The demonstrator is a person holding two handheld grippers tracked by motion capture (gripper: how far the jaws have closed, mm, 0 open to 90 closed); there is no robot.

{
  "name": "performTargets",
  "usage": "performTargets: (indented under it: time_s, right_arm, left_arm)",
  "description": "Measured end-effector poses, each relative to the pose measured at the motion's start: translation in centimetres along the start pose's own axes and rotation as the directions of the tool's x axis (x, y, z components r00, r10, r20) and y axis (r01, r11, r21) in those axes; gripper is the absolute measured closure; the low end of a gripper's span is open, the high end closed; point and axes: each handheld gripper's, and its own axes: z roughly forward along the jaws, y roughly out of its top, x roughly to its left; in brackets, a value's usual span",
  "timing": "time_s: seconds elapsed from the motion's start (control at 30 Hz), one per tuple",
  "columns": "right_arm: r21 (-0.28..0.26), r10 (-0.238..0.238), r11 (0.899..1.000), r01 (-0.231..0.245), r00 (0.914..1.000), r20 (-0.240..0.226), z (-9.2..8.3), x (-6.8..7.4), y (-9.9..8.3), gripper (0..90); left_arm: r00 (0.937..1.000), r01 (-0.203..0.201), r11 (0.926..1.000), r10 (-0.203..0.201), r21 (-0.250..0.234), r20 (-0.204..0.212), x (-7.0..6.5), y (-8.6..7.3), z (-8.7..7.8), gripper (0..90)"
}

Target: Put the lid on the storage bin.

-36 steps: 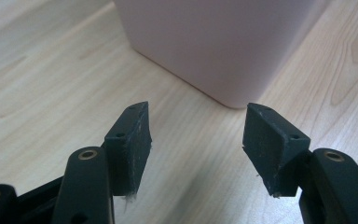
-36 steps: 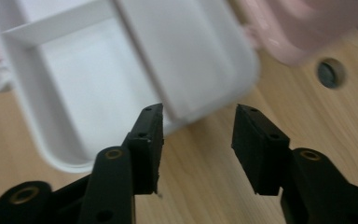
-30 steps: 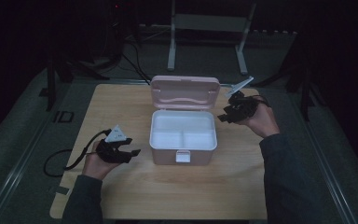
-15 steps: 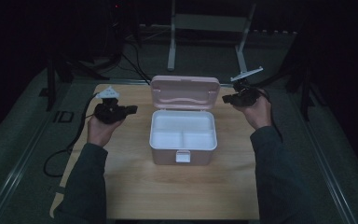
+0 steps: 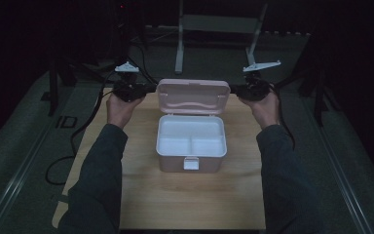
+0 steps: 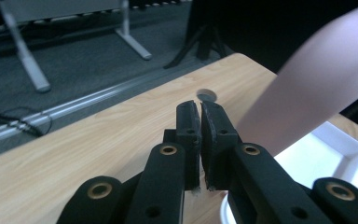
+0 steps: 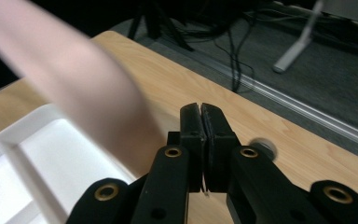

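The high view shows the pink lid [image 5: 192, 96] raised between both hands, while gripper views reveal the left gripper [image 6: 200, 108] and right gripper [image 7: 200, 111] closed on nothing.

A dim room: grey carpeted floor [image 5: 24, 146], wooden table [image 5: 195, 195], metal stand [image 5: 214, 24] behind.

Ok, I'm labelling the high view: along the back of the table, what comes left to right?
left gripper → pink lid of the open box → right gripper.
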Motion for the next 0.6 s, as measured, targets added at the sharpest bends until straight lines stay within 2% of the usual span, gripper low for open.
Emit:
performTargets:
  time_s: [0.1,0.13,0.17,0.23,0.33,0.37,0.4,0.43,0.47,0.5,0.53,0.57,0.6]
  right_arm:
    - [0.01,-0.024,1.0,0.024,0.9997,0.002,-0.1,0.5,-0.2,89.1]
    - [0.01,-0.029,1.0,0.029,0.9996,-0.006,-0.2,0.6,-0.4,88.9]
    - [0.015,-0.035,0.999,0.036,0.9992,-0.02,-0.4,0.7,-0.6,88.9]
    - [0.018,-0.049,0.999,0.05,0.9977,-0.047,-0.9,0.8,-1.0,88.8]
    - [0.029,-0.076,0.996,0.079,0.9931,-0.089,-1.5,1.2,-1.6,88.8]
    - [0.029,-0.076,0.996,0.079,0.9931,-0.089,-1.5,1.2,-1.6,88.8]
    - [0.034,-0.089,0.995,0.093,0.9894,-0.115,-1.6,1.5,-1.8,88.4]
    - [0.046,-0.132,0.989,0.143,0.9755,-0.176,-1.8,2.1,-2.5,83.4]
    - [0.055,-0.153,0.984,0.168,0.9657,-0.21,-1.7,2.6,-2.8,82.7]
    - [0.077,-0.179,0.977,0.2,0.9589,-0.221,-1.6,3.1,-3.1,82.0]
    - [0.104,-0.197,0.97,0.222,0.9588,-0.204,-1.4,3.6,-3.5,82.0]
    - [0.104,-0.197,0.97,0.222,0.9588,-0.204,-1.4,3.6,-3.5,82.0]
    - [0.122,-0.206,0.965,0.23,0.961,-0.185,-1.3,3.9,-3.8,82.0]
  left_arm:
    - [0.9984,-0.05,0.9979,0.049,0.04,0.029,-0.7,0.0,0.4,85.4]
    - [0.9971,-0.075,0.9952,0.074,0.063,0.021,-1.0,-0.1,0.5,86.2]
    - [0.9966,-0.08,0.9941,0.078,0.074,0.028,-1.0,-0.4,0.3,86.7]
    - [0.9961,-0.07,0.9957,0.067,0.06,0.057,-1.1,-0.8,0.0,87.3]
    - [0.9918,-0.085,0.9949,0.079,0.054,0.101,-1.6,-1.8,-0.5,88.8]
    - [0.9918,-0.085,0.9949,0.079,0.054,0.101,-1.6,-1.8,-0.5,88.9]
    - [0.9846,-0.11,0.9918,0.099,0.065,0.144,-2.1,-2.6,-0.6,88.9]
    - [0.9775,-0.121,0.9908,0.108,0.062,0.181,-2.4,-3.0,-0.6,87.3]
    - [0.9704,-0.143,0.9871,0.126,0.071,0.206,-2.8,-3.4,-0.6,86.2]
    - [0.9698,-0.167,0.9822,0.147,0.087,0.194,-3.3,-3.7,-0.5,85.4]
    - [0.9735,-0.174,0.9798,0.156,0.099,0.167,-3.5,-4.1,-0.5,85.4]
    - [0.9735,-0.174,0.9798,0.156,0.099,0.167,-3.5,-4.1,-0.5,85.5]
    - [0.9829,-0.128,0.9878,0.115,0.088,0.144,-3.2,-4.7,-0.8,85.5]
